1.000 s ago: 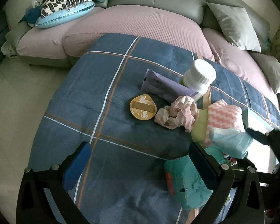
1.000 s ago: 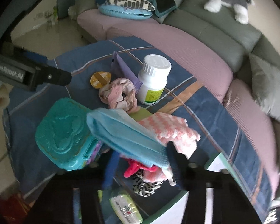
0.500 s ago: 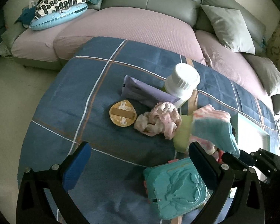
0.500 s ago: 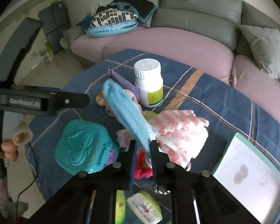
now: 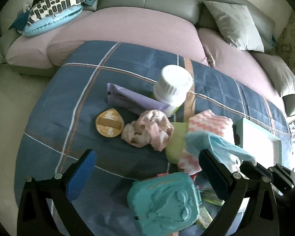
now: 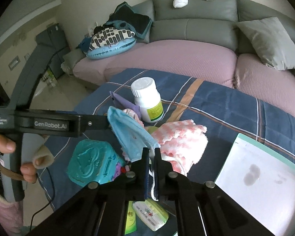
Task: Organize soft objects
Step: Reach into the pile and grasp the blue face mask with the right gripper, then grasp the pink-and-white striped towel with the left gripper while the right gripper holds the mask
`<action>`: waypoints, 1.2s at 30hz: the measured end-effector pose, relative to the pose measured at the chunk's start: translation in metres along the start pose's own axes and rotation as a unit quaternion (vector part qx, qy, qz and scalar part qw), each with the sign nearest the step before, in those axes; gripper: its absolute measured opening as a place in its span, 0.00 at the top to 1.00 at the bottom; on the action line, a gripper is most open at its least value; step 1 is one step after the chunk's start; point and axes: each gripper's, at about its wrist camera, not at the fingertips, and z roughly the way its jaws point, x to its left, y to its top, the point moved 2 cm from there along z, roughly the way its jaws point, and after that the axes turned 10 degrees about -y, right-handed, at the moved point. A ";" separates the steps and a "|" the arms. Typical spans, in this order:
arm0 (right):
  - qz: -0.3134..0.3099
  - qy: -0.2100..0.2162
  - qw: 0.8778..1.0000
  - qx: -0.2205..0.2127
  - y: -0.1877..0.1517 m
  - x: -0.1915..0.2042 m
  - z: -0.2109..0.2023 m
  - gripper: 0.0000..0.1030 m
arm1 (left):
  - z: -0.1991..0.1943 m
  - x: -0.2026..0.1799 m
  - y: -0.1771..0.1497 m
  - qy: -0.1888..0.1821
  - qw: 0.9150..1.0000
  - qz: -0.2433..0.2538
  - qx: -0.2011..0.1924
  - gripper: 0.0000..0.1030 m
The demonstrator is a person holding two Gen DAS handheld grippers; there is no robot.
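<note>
step: lifting blue face mask (image 6: 130,135) off pile on blue quilt (image 6: 216,106) | right gripper (image 6: 151,153) clamped on mask, above pink-white cloth (image 6: 182,137) | left gripper (image 5: 145,163) spread wide, empty | next: probably carry to white tray (image 6: 265,177), release

Soft daylight fills both views, dim and slightly greenish. It comes from the right in the left wrist view, where glare washes out the tray (image 5: 259,137) and the edge beyond. The tray's floor (image 6: 261,179) also shines pale in the right wrist view. Shadows are weak. The bottle (image 5: 174,86) smears with motion blur. Fisheye bending curves the sofa (image 6: 186,57), and black corners frame each picture.
</note>
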 end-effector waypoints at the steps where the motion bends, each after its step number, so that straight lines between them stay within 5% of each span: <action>1: -0.001 -0.001 1.000 0.000 -0.001 0.000 0.000 0.96 | 0.002 -0.001 0.000 -0.004 1.000 -0.004 0.003 0.00; 24: 0.066 -0.073 0.989 -0.108 0.003 -0.064 -0.099 0.98 | 0.010 -0.044 0.011 -0.024 0.999 0.023 0.015 0.00; 36: 0.132 -0.138 0.973 -0.128 -0.016 -0.126 -0.139 0.98 | 0.076 -0.112 0.021 -0.013 0.991 0.103 0.084 0.01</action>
